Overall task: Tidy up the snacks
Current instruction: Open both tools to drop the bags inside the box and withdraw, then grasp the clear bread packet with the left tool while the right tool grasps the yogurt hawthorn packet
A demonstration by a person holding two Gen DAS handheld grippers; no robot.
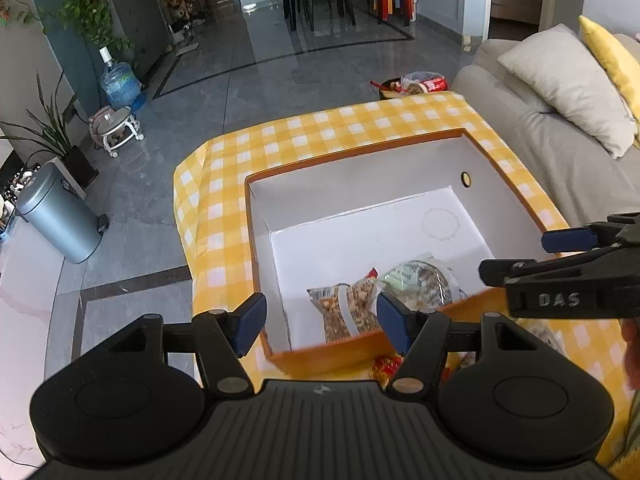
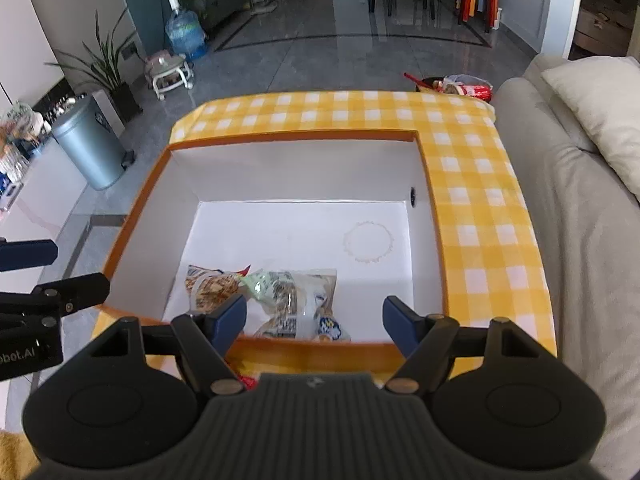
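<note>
Black right gripper [image 1: 516, 254] reads "DAS", jaws apart.

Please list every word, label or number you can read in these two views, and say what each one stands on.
"DAS": on the right hand-held gripper, seen from the left wrist view.
"bot.AI": cut off at the frame edge, on the left hand-held gripper, seen from the right wrist view.
Print on the snack packets in the orange box: too blurred to read.
</note>
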